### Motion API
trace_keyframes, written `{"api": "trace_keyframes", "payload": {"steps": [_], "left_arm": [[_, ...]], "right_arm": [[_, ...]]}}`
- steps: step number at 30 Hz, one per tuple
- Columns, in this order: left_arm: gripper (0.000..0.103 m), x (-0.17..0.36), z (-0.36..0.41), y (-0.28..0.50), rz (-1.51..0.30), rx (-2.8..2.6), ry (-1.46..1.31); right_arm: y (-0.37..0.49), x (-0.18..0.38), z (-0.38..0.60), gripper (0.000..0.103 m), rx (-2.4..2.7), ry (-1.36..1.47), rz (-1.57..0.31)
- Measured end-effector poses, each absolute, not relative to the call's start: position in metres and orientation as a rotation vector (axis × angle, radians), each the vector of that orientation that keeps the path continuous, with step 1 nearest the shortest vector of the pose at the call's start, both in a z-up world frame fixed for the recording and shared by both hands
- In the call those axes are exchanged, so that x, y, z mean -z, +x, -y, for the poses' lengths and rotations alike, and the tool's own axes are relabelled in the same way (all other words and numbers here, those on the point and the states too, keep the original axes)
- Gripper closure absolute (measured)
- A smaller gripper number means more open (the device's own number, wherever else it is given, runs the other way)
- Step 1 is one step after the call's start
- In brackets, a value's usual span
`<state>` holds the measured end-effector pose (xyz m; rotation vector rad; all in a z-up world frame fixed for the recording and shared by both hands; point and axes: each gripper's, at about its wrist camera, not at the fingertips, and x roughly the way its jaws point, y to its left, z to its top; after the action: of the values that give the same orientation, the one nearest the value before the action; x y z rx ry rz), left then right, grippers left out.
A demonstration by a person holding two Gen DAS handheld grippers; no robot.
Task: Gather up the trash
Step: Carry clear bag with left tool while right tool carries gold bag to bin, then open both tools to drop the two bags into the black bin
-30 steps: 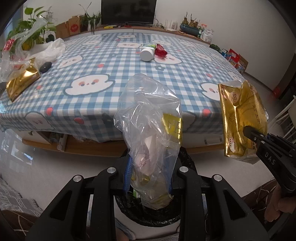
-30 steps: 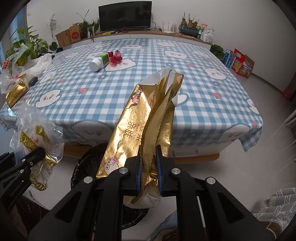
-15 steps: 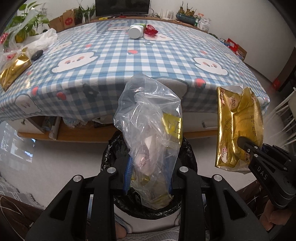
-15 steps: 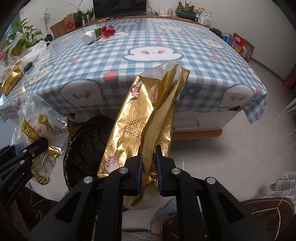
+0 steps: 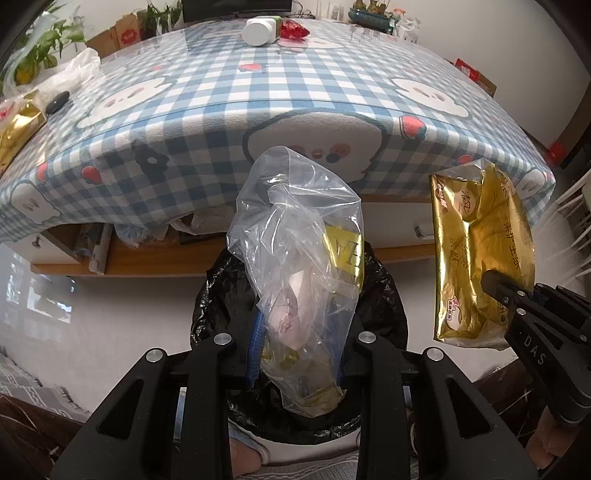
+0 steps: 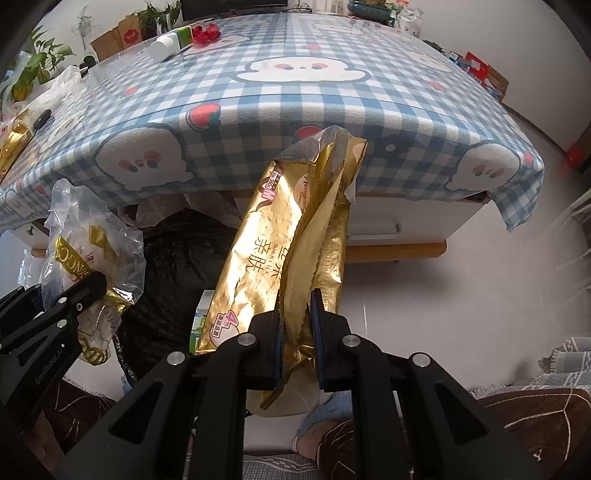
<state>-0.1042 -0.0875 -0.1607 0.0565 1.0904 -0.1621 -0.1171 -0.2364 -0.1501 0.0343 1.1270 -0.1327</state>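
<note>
Left gripper: clamped on clear bag, above black-lined bin. Right gripper: shut on gold wrapper. Undropped. Remaining: bottle, far table edge.

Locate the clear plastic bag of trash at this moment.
Centre of the left wrist view: the clear plastic bag is clamped in the left gripper, above the black-lined bin, before the table edge.

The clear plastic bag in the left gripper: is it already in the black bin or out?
Out. The clear plastic bag hangs above the black bin, clamped by the left gripper.
</note>
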Motion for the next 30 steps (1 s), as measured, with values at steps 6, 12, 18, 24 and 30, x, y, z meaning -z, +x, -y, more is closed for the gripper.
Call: {"api": "trace_keyframes", "payload": {"steps": [6, 12, 18, 24, 30], "left_arm": [[0.075, 0.188, 0.096, -0.092, -1.135, 0.168, 0.074], [0.075, 0.213, 0.106, -0.080, -1.167, 0.183, 0.088], [0.075, 0.229, 0.116, -0.071, -1.186, 0.216, 0.089], [0.060, 0.235, 0.118, -0.069, -1.191, 0.252, 0.077], [0.046, 0.224, 0.121, -0.076, -1.169, 0.231, 0.094]], "right_arm": [[-0.109, 0.166, 0.240, 0.091, 0.148, 0.039, -1.166], [-0.102, 0.184, 0.241, 0.091, 0.160, 0.034, -1.206], [-0.096, 0.196, 0.242, 0.091, 0.169, 0.039, -1.231], [-0.091, 0.198, 0.239, 0.091, 0.165, 0.042, -1.232], [-0.094, 0.194, 0.242, 0.091, 0.158, 0.042, -1.225]]}}
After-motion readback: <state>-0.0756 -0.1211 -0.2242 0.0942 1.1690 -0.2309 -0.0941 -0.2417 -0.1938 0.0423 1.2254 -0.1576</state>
